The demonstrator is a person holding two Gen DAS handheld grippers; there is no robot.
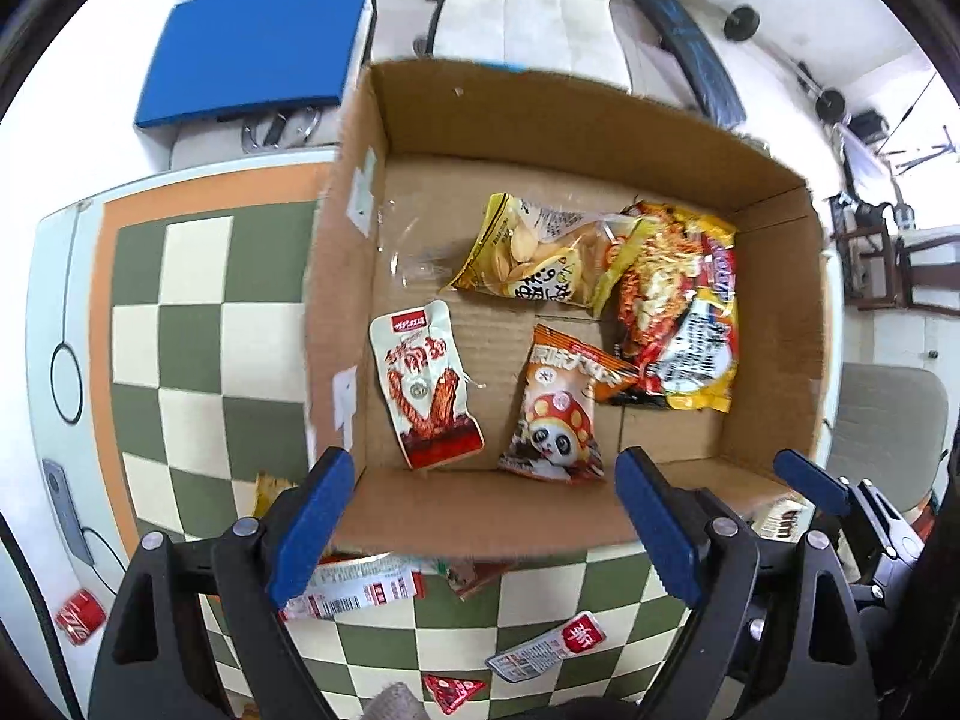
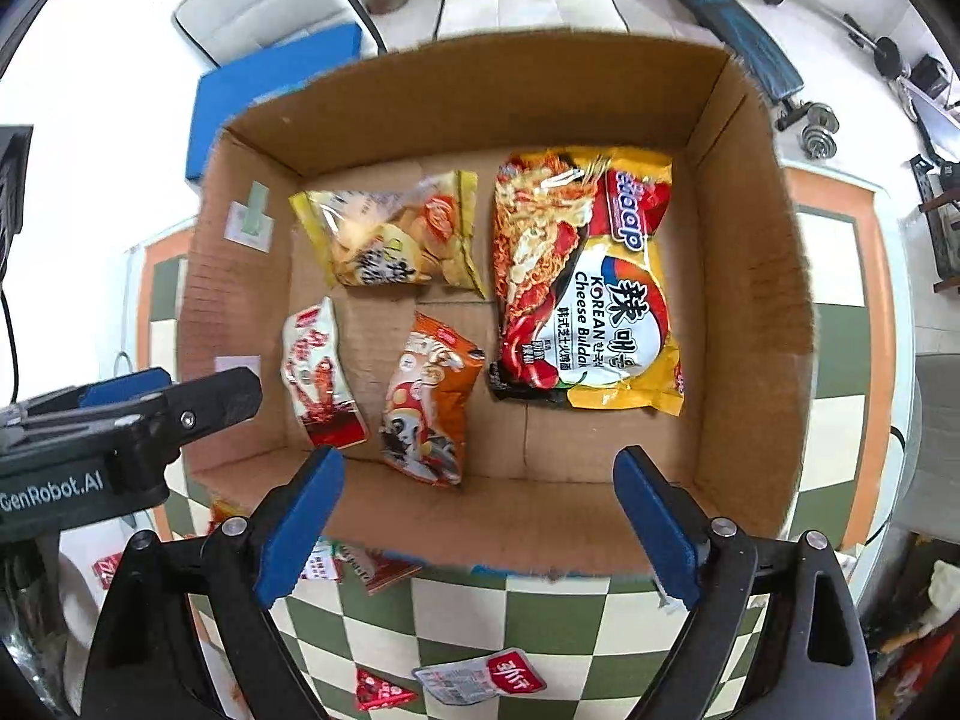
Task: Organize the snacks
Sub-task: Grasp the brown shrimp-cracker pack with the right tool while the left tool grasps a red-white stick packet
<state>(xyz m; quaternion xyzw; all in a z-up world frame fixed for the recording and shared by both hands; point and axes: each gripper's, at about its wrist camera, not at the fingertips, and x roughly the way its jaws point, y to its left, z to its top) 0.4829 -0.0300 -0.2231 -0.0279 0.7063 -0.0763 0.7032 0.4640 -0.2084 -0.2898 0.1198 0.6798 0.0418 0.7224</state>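
Observation:
An open cardboard box [image 1: 774, 312] [image 2: 744, 300] stands on the chequered tablecloth [image 1: 180, 324]. On its floor lie a yellow cracker bag [image 1: 540, 258] [image 2: 390, 240], a large Korean noodle pack [image 1: 678, 306] [image 2: 582, 282], a white-and-red strip pack [image 1: 423, 384] [image 2: 321, 372] and an orange panda pack [image 1: 561, 414] [image 2: 429, 408]. My left gripper [image 1: 483, 468] hangs open over the box's near wall, nothing between its pads. My right gripper [image 2: 479, 462] is open and empty over the same wall. The left gripper's fingers [image 2: 180, 396] show at the left of the right wrist view.
Loose snacks lie on the cloth in front of the box: a barcode-labelled pack [image 1: 354, 594], a grey-and-red sachet [image 1: 546, 648] [image 2: 480, 675] and a red triangle packet [image 1: 453, 690] [image 2: 381, 690]. A blue pad [image 1: 252, 54] rests on a white chair behind. Dumbbells [image 2: 816, 126] lie on the floor.

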